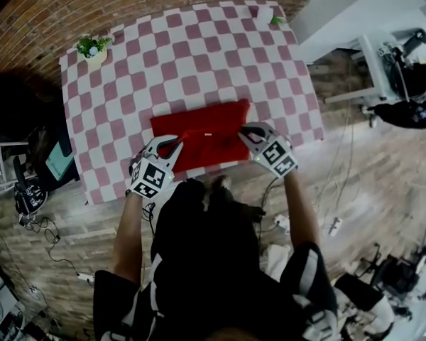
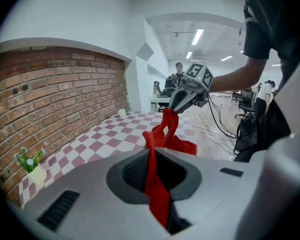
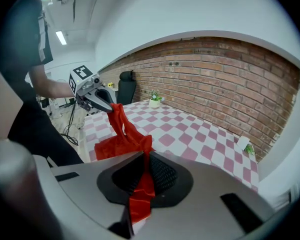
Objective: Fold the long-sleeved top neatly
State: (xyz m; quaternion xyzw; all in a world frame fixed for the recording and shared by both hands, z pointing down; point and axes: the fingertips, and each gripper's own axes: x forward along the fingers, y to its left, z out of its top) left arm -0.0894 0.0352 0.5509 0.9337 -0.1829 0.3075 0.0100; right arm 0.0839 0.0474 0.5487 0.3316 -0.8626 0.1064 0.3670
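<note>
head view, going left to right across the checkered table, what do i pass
small potted plant → left tongs, shut on the cloth → red long-sleeved top → right tongs, also shut on the cloth

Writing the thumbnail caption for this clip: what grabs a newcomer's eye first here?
The bright red top, lying at the near edge of the pink-and-white checked table. Next, the left gripper and right gripper, each shut on the top's near edge, one at either end, with red cloth pinched between the jaws in both gripper views. A small potted plant sits at the table's far left corner.
</note>
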